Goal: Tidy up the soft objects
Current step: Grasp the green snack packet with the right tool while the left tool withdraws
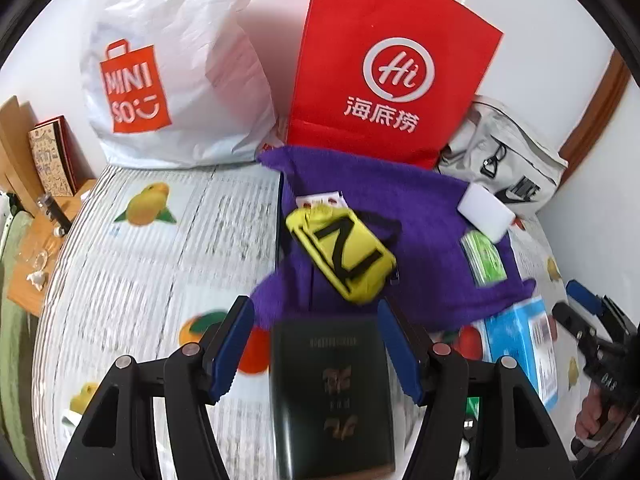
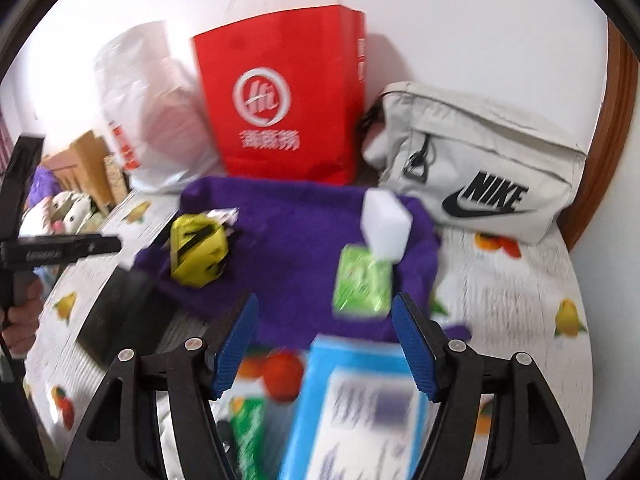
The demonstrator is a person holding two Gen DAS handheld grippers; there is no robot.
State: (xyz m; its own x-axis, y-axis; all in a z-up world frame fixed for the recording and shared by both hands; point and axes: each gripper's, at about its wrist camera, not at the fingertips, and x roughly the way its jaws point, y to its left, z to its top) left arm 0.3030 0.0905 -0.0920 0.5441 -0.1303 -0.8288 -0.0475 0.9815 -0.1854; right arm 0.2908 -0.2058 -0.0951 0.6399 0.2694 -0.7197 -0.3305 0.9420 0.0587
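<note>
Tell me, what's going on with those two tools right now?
Left tool open above black box; right tool open above blue box. Purple cloth spread out, yellow pouch on it. Nothing gripped.

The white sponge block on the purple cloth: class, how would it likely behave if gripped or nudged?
The white sponge block looks foam-like, so probably light and squashy. Its flat faces suggest sliding rather than rolling. It lies tilted on the purple cloth, so may topple.
</note>
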